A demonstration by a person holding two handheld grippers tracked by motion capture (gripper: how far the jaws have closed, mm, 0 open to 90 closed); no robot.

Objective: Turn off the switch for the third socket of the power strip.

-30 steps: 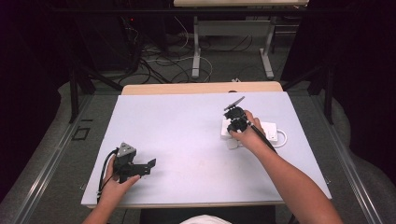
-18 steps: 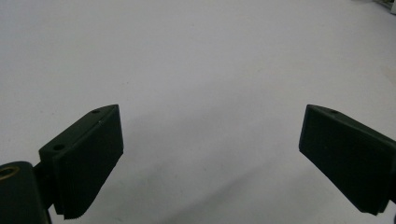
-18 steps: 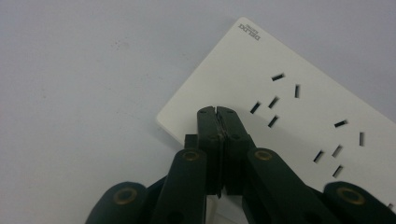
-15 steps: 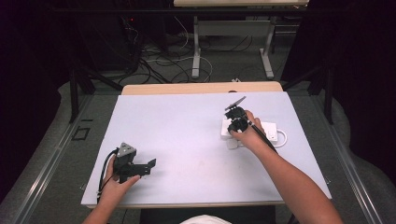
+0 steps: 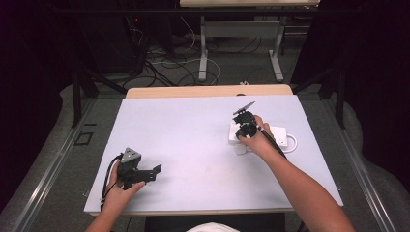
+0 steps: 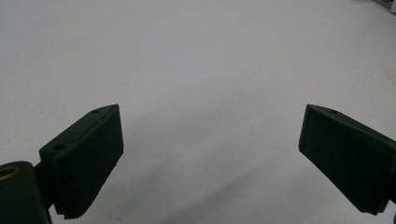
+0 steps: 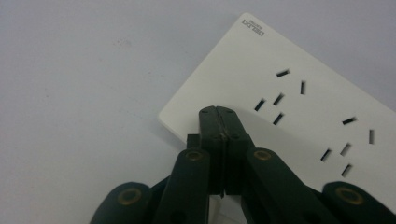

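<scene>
A white power strip (image 5: 276,133) lies flat on the right side of the pale table (image 5: 193,130). My right gripper (image 5: 241,131) points down at its left end. In the right gripper view the right gripper (image 7: 218,113) has its jaws shut together, tips resting over the strip (image 7: 303,102) near its corner, beside the socket slots. Nothing shows between the pads. My left gripper (image 5: 155,171) lies low near the table's front left, held in a hand. In the left gripper view the left gripper (image 6: 210,158) stands wide open over bare table, with nothing between its fingers (image 6: 88,158).
The strip's white cable (image 5: 291,143) loops at its right end. A wooden table edge (image 5: 208,91) sits behind the work surface. Loose cables (image 5: 159,63) and desk legs lie on the floor beyond. Metal rails run along both sides.
</scene>
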